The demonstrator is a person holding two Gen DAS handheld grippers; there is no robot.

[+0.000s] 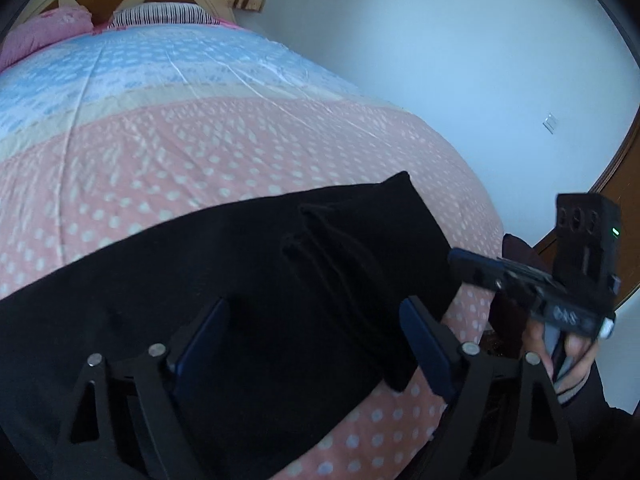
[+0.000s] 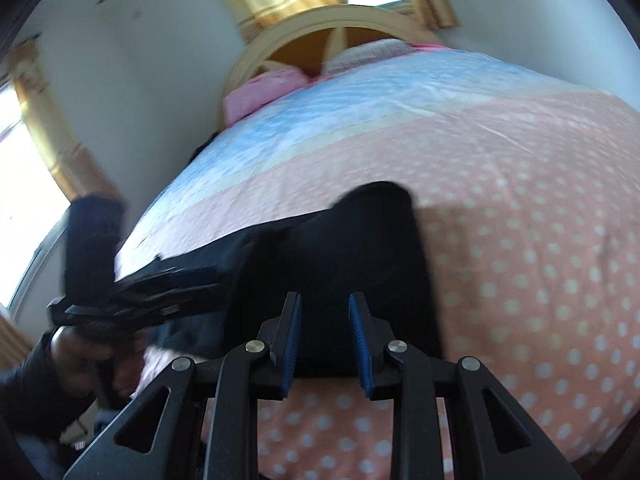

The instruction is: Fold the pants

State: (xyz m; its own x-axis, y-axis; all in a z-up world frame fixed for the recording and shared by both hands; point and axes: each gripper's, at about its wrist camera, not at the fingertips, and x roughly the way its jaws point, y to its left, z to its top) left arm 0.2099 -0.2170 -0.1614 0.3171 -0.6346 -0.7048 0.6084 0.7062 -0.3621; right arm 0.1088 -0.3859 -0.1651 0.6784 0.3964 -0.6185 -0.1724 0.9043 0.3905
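The black pants (image 1: 248,280) lie across the lower half of the left wrist frame, spread on the polka-dot bed cover (image 1: 200,152), with a layered end showing stacked edges right of centre. In the right wrist frame the same garment fills the centre, its far corner lifted slightly off the bed.

Left gripper (image 1: 316,344): fingers spread wide, over the fabric, holding nothing. Right gripper (image 2: 325,340): fingers parted by a narrow gap, just at the near edge of the pants, nothing clamped between them. Motion blur prevents confirming contact with the cloth.

Judged step: taking hold of the layered end for the next fold.

Procedure:
1. Bring each gripper down on the near edge, well apart from the other, so the fold line stays straight.
2. Capture all stacked layers in each bite; a partial grip will let lower layers slide.
3. Lift both sides together and carry the edge evenly.
4. Release only once the edges align.
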